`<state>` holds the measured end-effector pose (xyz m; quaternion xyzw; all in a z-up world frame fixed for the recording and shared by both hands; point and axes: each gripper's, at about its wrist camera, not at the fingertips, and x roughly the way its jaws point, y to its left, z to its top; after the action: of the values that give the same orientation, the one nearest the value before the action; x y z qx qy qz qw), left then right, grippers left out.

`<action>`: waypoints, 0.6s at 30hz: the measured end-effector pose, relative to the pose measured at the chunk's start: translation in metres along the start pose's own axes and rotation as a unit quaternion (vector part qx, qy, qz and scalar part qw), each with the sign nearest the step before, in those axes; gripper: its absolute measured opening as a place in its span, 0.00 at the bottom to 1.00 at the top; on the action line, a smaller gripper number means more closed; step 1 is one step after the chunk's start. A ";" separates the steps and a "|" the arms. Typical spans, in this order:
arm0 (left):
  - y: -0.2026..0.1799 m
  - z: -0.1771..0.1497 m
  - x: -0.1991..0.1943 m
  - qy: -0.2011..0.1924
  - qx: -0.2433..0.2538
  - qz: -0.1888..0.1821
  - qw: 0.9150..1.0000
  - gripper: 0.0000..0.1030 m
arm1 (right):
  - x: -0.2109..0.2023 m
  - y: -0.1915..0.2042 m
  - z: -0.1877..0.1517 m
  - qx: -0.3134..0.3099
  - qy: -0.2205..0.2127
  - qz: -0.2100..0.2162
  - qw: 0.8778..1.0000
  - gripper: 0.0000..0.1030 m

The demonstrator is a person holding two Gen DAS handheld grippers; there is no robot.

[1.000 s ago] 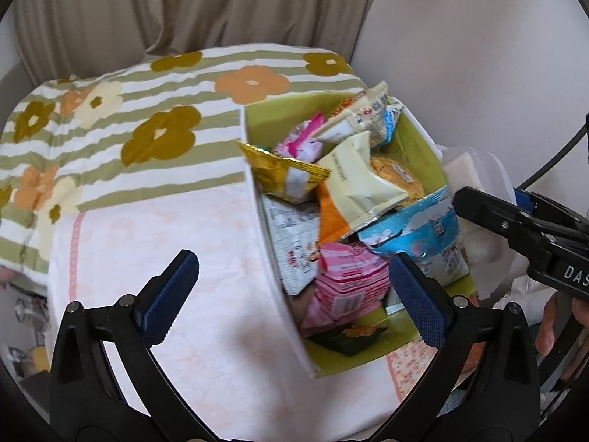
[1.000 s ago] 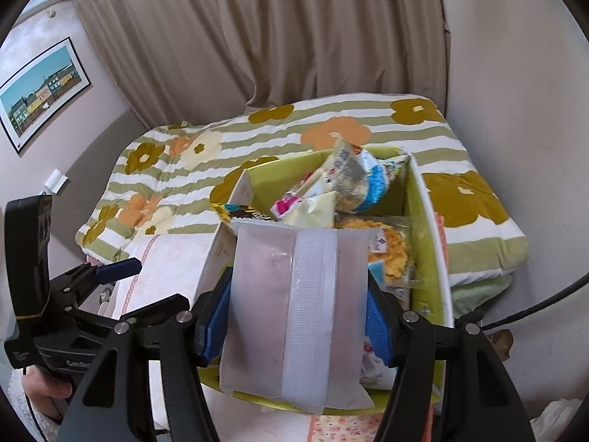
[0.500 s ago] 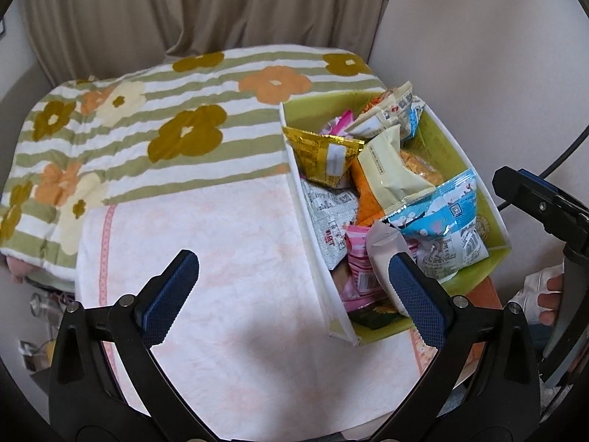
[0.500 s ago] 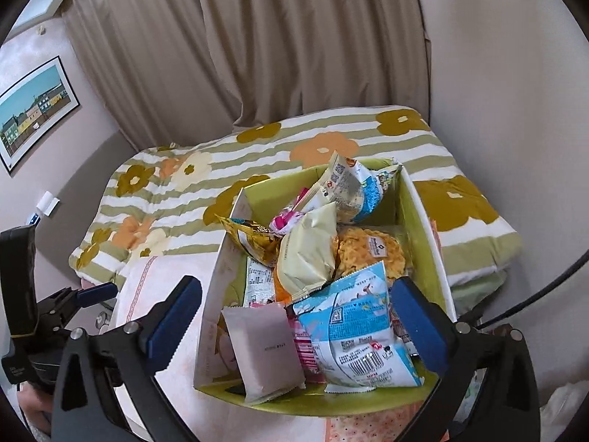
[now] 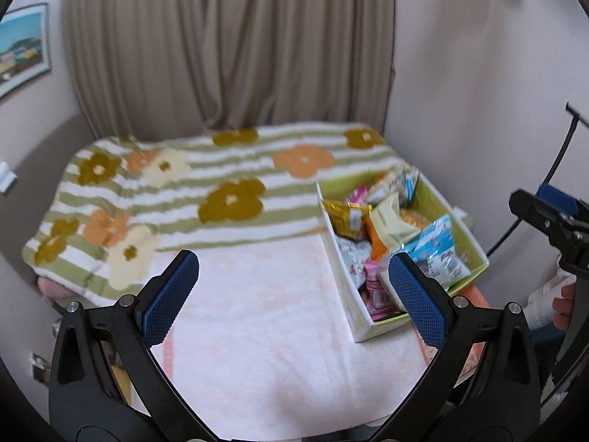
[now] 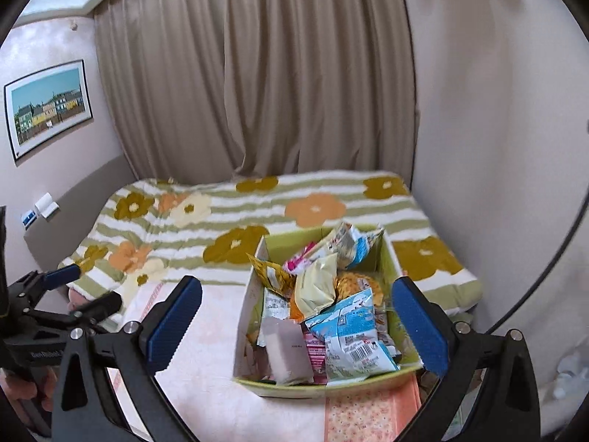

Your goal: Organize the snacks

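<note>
A: Both tools are wide open and hold nothing. See the left tool (image 5: 292,287) and the right tool (image 6: 296,326)?

B: Yes. Where are the snacks?

A: In the green cardboard box (image 6: 390,254) on the pale pink towel (image 6: 206,350). A dull pink packet (image 6: 287,350) lies at the near end, beside a blue-and-white bag (image 6: 353,339).

B: So that step looks done?

A: I think so. Next, find any snack left out. The flowery striped blanket (image 6: 257,202) behind looks bare.

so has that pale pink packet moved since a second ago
Yes. A second ago it was clamped between the right gripper's fingers; now the pale pink packet lies inside the green box, at its near end, with the fingers spread wide.
</note>
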<state>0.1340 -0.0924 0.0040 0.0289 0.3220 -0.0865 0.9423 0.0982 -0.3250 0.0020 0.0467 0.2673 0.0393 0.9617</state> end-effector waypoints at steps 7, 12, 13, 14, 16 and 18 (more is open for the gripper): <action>-0.002 -0.026 -0.074 -0.049 0.010 0.043 0.998 1.00 | -0.046 0.019 -0.026 -0.018 -0.020 -0.029 0.999 1.00; -0.004 -0.048 -0.098 -0.071 0.002 0.067 0.995 1.00 | -0.062 0.022 -0.044 -0.025 -0.017 -0.033 0.999 1.00; -0.004 -0.051 -0.100 -0.067 -0.004 0.059 0.996 1.00 | -0.065 0.022 -0.047 -0.022 -0.015 -0.034 0.999 1.00; -0.003 -0.053 -0.102 -0.064 -0.007 0.053 0.996 1.00 | -0.069 0.022 -0.050 -0.020 -0.013 -0.035 0.999 1.00; -0.003 -0.057 -0.105 -0.063 -0.012 0.048 0.997 1.00 | -0.076 0.022 -0.054 -0.019 -0.013 -0.040 0.999 1.00; -0.003 -0.062 -0.110 -0.063 -0.013 0.050 0.997 1.00 | -0.083 0.021 -0.058 -0.020 -0.014 -0.043 0.999 1.00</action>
<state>0.0105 -0.0729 0.0216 0.0269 0.2611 -0.0367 0.9642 -0.0035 -0.3085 -0.0032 0.0169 0.2543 0.0024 0.9670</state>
